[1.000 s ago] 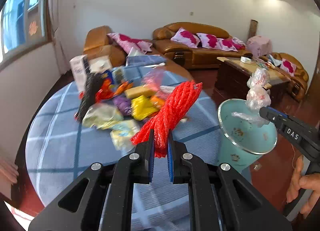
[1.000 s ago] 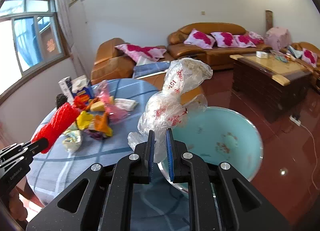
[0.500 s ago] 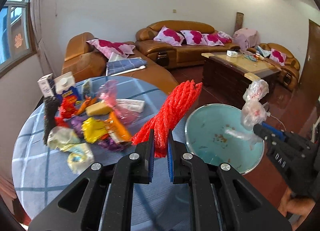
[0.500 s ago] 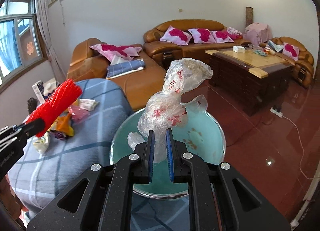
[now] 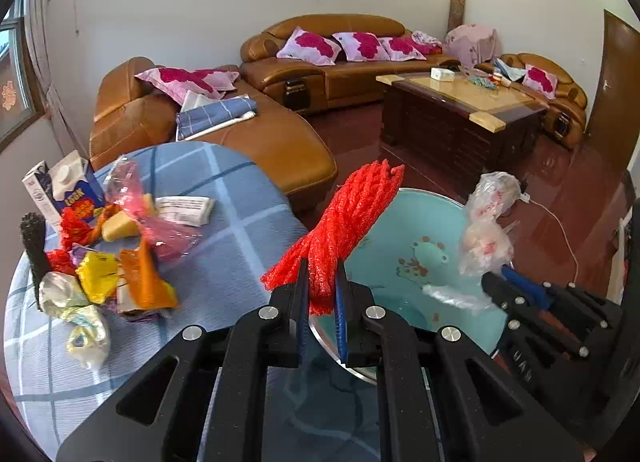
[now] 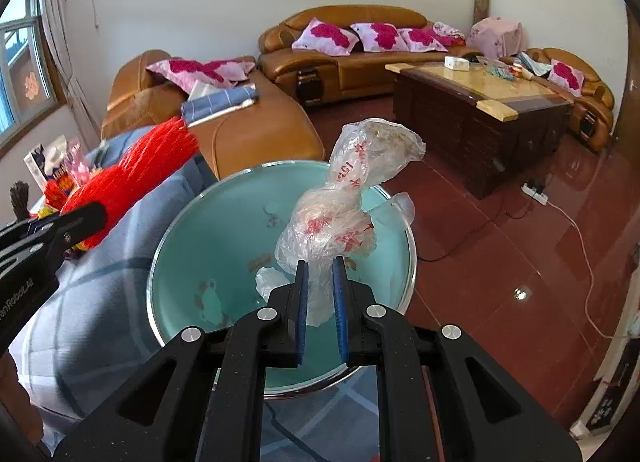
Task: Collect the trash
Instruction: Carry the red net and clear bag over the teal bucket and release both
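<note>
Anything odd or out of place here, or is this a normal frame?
Nothing stands out. Each gripper holds trash, a red net and a plastic bag, by the bin; wrappers litter the table.

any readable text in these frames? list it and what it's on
"DAS", upside down: side of the right tool.
"nRobot_AI", cut off at the frame edge: side of the left tool.
Red print on the clear plastic bag: crumpled, unreadable.
Blue carton, yellow lettering: blurred.
White packet: too small.
</note>
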